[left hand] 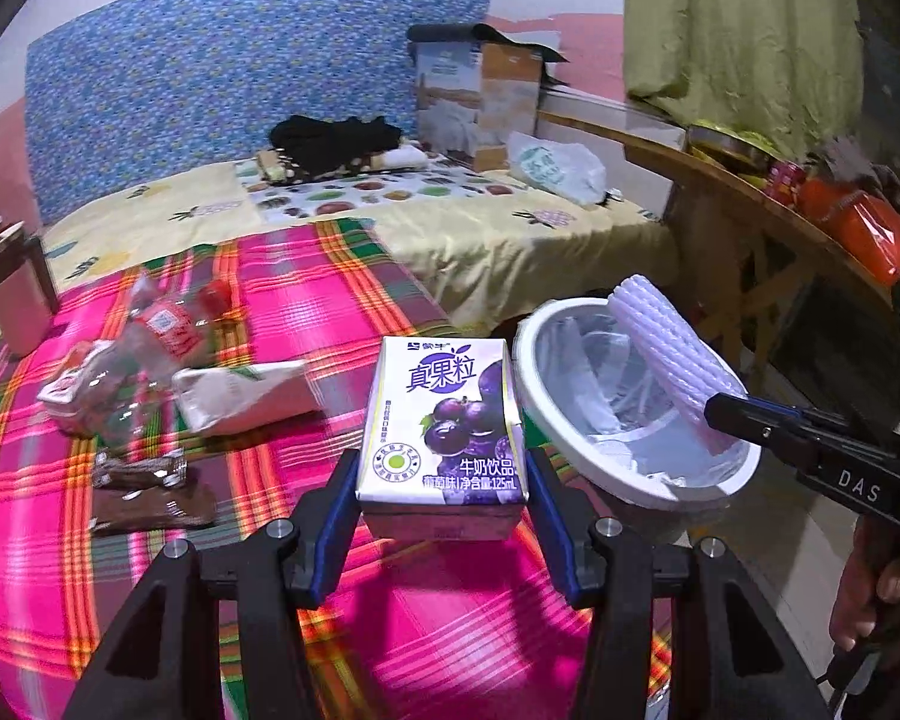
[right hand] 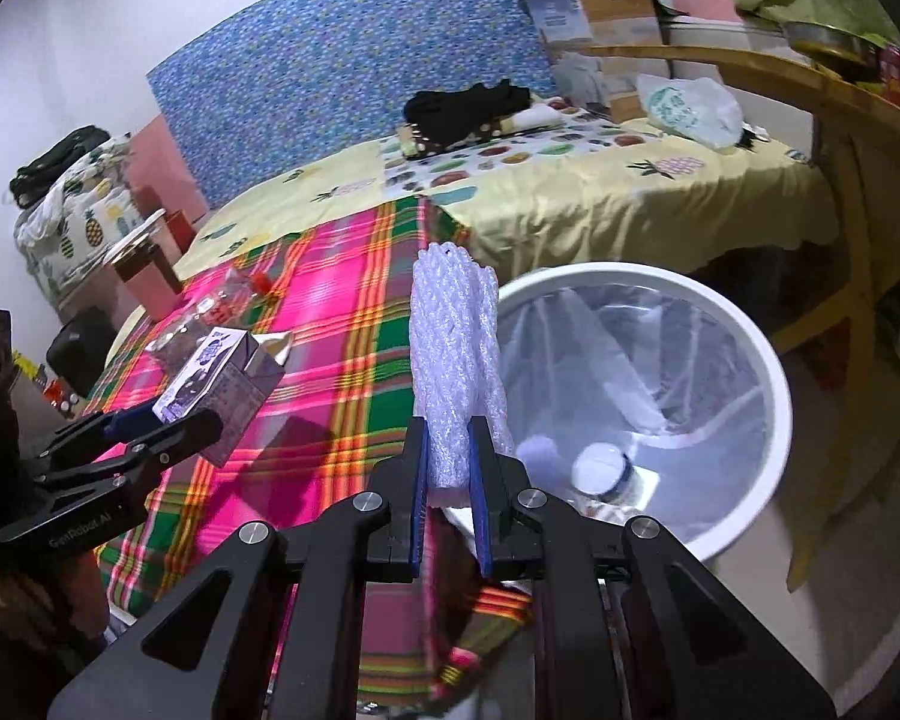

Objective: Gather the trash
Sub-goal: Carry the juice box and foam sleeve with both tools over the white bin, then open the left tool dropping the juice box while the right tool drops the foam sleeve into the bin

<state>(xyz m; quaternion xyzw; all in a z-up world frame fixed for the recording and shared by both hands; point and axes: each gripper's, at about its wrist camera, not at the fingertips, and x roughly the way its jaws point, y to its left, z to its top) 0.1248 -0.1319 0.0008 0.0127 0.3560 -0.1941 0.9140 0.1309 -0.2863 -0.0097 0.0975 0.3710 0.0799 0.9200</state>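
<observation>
A bed with a pink, green and orange plaid blanket (left hand: 306, 312) fills most of both views; behind it lies a yellow fruit-print sheet (left hand: 498, 228), and a blue patterned mattress (left hand: 222, 90) leans on the wall. Beside the bed stands a white trash bin (right hand: 774, 420) lined with a clear bag; a bottle with a white cap (right hand: 600, 468) lies at its bottom.

The left gripper (left hand: 444, 468) pinches a small purple grape milk-drink carton (left hand: 444, 420) between its blue pads and holds it above the blanket, near the bin rim. The right gripper (right hand: 448, 468) has its jaws pressed close on a white foam fruit net (right hand: 450, 354), which stands upright over the bed edge, just beside the bin rim.

On the blanket to the left lie a crushed clear plastic bottle with a red label (left hand: 156, 348), a white pack (left hand: 252, 396) and brown wrappers (left hand: 144, 486). These are blurred, so the white pack is perhaps a flattened carton. Farther back are a dark garment (left hand: 336, 138), a cardboard box (left hand: 480, 90), a white plastic bag (left hand: 558, 168) and a wooden table (left hand: 738, 198) with orange packets, partly cut off by the frame edge. The person's hand (left hand: 876, 594) shows only in part.
</observation>
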